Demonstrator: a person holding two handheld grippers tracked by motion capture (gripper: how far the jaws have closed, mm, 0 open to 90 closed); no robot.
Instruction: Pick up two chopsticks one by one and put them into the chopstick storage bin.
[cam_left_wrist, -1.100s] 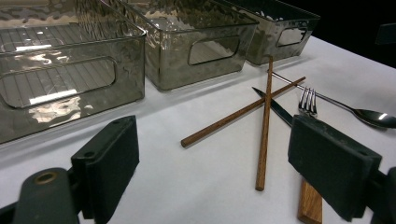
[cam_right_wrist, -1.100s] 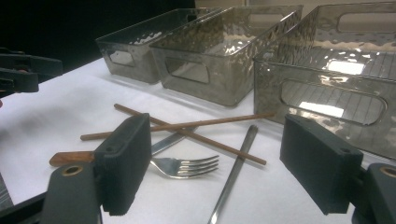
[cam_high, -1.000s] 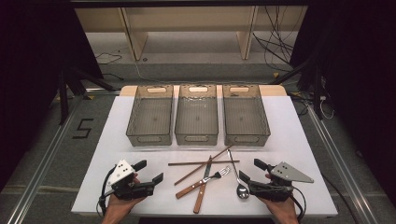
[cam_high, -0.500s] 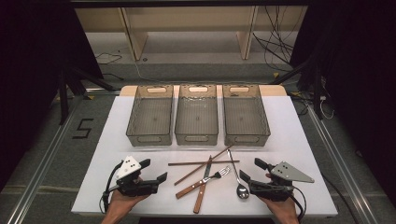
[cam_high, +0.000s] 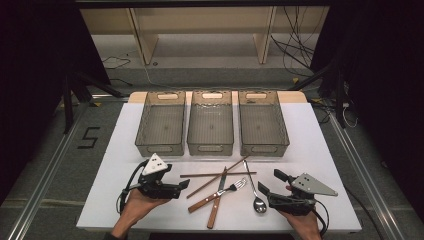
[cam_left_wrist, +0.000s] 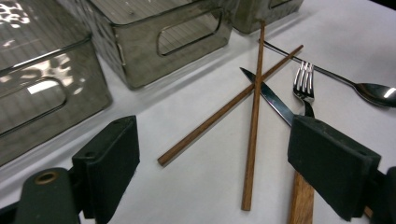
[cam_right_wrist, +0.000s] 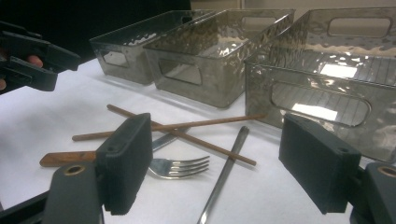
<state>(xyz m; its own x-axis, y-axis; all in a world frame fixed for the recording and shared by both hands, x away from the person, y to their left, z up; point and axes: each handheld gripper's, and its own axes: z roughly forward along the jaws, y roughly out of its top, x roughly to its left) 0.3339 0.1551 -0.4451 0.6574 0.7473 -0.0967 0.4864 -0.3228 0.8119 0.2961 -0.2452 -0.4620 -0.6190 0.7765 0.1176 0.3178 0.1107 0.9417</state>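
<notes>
— Where do things stand?

— My left gripper (cam_high: 184, 184) is spread wide and empty, pointing at the crossed chopsticks (cam_left_wrist: 254, 107) on the table (cam_high: 330, 150), just short of their near ends. My right gripper (cam_high: 267, 183) waits released beside the spoon (cam_high: 258, 202).

— How do you take one cleanly?

— I'd go low, straddle one stick away from the crossing, and avoid the knife (cam_left_wrist: 268, 95).

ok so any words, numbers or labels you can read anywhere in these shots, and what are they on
"5": a dark digit marked on the grey floor left of the white table, in the high view.
No other text reads: the three clear bins, the chopsticks, knife, fork, spoon and both grippers, left and right, carry no legible label or brand.
</notes>
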